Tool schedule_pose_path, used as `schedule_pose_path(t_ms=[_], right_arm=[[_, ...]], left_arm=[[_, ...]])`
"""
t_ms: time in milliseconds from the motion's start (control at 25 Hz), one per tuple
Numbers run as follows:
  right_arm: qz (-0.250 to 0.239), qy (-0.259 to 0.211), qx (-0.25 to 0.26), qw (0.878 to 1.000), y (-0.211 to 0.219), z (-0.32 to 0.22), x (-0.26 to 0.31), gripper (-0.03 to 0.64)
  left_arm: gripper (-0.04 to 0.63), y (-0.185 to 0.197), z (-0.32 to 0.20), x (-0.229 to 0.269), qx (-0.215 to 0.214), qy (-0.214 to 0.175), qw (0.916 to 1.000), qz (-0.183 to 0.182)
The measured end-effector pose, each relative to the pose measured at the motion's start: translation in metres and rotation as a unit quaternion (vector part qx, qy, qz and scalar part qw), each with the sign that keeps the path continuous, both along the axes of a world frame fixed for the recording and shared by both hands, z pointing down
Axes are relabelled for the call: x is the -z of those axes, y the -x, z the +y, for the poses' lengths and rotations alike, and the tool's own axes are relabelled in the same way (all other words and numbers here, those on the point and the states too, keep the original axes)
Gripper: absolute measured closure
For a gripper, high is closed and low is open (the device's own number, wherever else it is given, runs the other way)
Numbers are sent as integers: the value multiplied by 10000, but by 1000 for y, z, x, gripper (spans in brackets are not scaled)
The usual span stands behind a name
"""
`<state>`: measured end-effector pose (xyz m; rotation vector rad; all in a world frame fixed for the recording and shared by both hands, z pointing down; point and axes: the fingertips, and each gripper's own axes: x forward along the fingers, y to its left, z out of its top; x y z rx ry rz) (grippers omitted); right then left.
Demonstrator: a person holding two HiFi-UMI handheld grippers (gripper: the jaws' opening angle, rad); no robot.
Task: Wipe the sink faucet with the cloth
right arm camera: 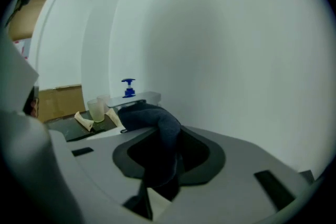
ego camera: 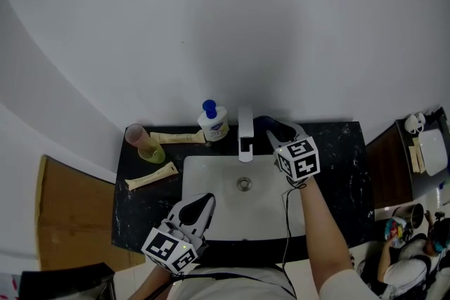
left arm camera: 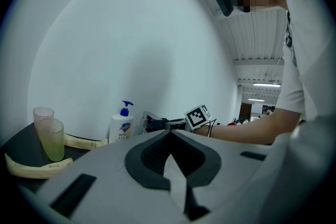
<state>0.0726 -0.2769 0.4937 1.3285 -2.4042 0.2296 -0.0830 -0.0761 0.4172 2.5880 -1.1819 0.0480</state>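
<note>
- We see the head view in soft, even, cool light; a broad grey shadow falls on the white wall (ego camera: 225,31) above the faucet (ego camera: 245,131).
- The black tabletop (ego camera: 337,151) reads very dark; the white sink (ego camera: 232,168) is bright, without glare.
- Both gripper views are fisheye: lines bow, and the corners fall to black.
- In the left gripper view, ceiling strip lights (left arm camera: 265,84) glow far right.
- In the right gripper view, the dark cloth (right arm camera: 157,123) loses detail, and the nearest foreground looks soft.
</note>
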Motion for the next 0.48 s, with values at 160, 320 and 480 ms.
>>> schedule_pose_path(t_ms=[160,320,480], right_arm=[[466,173,-508,9975,-37,-5,-23,503],[1767,291,-30,9838,-23,-6,-56,503],[2547,253,676,9643,11,-7,-77,503]], left_arm=[[594,-2,0,0,-7,9,10000,-25],[594,-5,2,-3,-40,48,9999,-86],[594,-4,3,-1,33,54,9999,-154]])
